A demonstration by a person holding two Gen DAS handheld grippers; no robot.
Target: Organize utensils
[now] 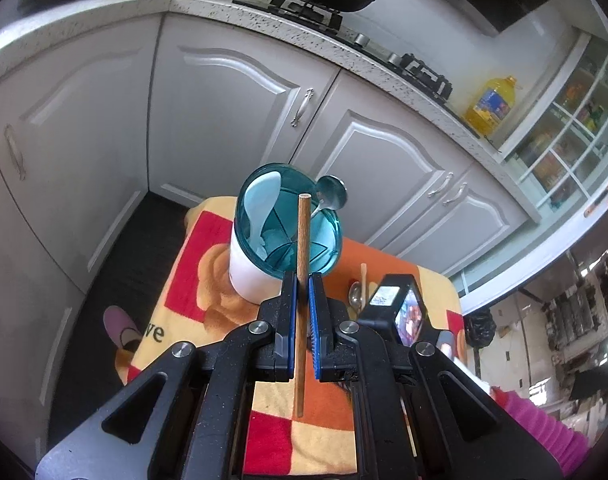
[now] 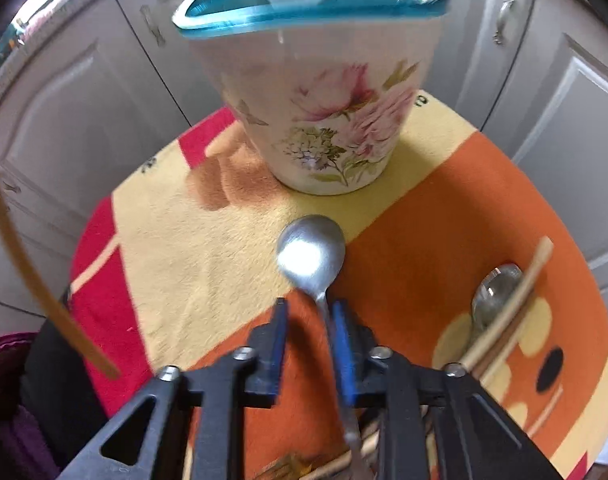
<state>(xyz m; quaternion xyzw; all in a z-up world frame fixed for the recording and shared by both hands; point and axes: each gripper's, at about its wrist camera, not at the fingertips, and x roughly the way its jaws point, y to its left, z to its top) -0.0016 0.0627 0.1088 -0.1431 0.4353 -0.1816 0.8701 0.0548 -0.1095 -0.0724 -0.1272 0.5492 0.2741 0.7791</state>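
Fleece cloth (image 2: 207,248) in orange, red and yellow squares covers the tabletop in front of pale cabinet doors (image 1: 223,112). Toward its far edge we see the utensil holder (image 2: 324,120), a white pot with pink flowers and a teal divided rim. It stands upright on the cloth.

Our left gripper (image 1: 302,280) has its jaws clamped on a wooden chopstick (image 1: 302,240). The stick is upright, and its top end shows in front of the holder's rim.

Our right gripper (image 2: 310,308) points down at the cloth, its jaws narrowly apart. The handle of a metal spoon (image 2: 310,252) lying there runs between them, against the pad on the right of the view.

A pale blue spoon (image 1: 259,204) and a second metal spoon (image 1: 332,196) stand in the holder. Near the right edge, another spoon (image 2: 496,296) lies with loose chopsticks (image 2: 516,308).
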